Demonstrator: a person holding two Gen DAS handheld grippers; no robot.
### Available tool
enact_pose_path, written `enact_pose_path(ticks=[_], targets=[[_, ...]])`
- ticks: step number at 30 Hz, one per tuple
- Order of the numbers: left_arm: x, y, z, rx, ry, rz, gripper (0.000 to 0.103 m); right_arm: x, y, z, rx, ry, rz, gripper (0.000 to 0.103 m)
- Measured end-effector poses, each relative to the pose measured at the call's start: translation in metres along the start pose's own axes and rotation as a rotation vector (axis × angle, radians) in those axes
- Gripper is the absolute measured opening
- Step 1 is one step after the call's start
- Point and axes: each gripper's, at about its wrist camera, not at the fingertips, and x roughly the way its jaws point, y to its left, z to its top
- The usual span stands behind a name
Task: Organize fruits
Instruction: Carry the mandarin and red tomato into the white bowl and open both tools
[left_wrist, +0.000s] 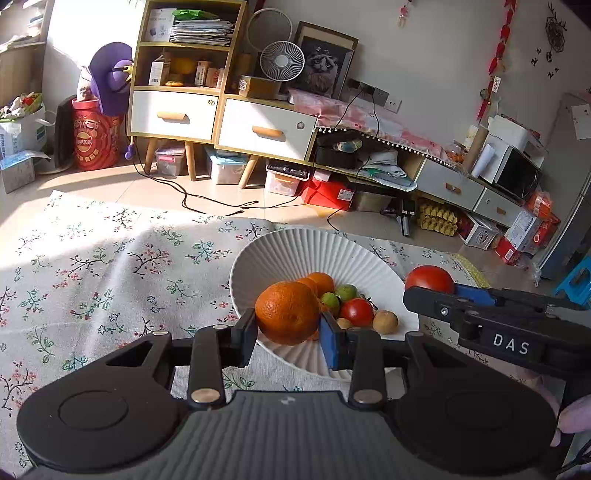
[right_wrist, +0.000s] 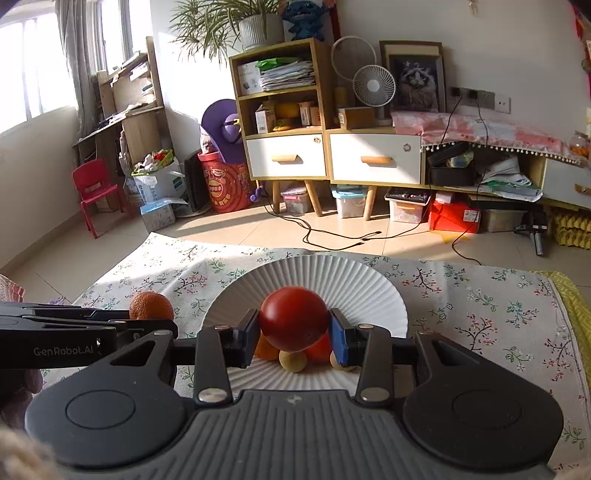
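Observation:
A white ribbed bowl (left_wrist: 306, 251) stands on the floral tablecloth and holds several small fruits: oranges, green limes, a small tomato (left_wrist: 356, 311) and tan round fruits. My left gripper (left_wrist: 290, 338) is shut on a large orange (left_wrist: 287, 312) over the bowl's near rim. My right gripper (right_wrist: 293, 341) is shut on a big red tomato (right_wrist: 294, 318) above the fruits in the bowl (right_wrist: 332, 273). The right gripper and its tomato (left_wrist: 429, 279) show at the right in the left wrist view. The left gripper's orange (right_wrist: 151, 305) shows at the left in the right wrist view.
The tablecloth (left_wrist: 92, 258) covers the table, with its far edge near the bowl. Beyond it are a tiled floor with cables (left_wrist: 221, 203), wooden cabinets with drawers (left_wrist: 221, 118), storage boxes and a red chair (right_wrist: 92, 192).

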Motion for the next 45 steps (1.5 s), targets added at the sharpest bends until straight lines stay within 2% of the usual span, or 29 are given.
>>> enact_pose_path(ticks=[11, 17, 20, 35, 40, 43, 45], targets=[[0.039, -0.018, 0.003, 0.106, 0.010, -0.015, 0.044, 0.029, -0.020, 0.001, 0.037, 0.054, -0.043, 0.036], [0.057, -0.022, -0.003, 0.166, 0.031, -0.003, 0.044, 0.043, -0.023, 0.000, 0.052, 0.072, -0.040, 0.036], [0.060, -0.022, -0.002, 0.187, 0.015, -0.006, 0.044, 0.046, -0.023, 0.000, 0.051, 0.076, -0.034, 0.036], [0.086, -0.027, 0.008, 0.189, 0.009, -0.009, 0.044, 0.061, -0.036, -0.002, 0.106, 0.096, -0.032, 0.037], [0.085, -0.029, 0.008, 0.201, 0.000, -0.008, 0.045, 0.060, -0.036, 0.002, 0.122, 0.086, -0.023, 0.040], [0.082, -0.029, 0.009, 0.203, -0.001, -0.004, 0.049, 0.057, -0.035, 0.003, 0.119, 0.083, -0.025, 0.041], [0.080, -0.028, 0.009, 0.200, 0.001, -0.003, 0.053, 0.055, -0.036, 0.003, 0.125, 0.085, -0.028, 0.046]])
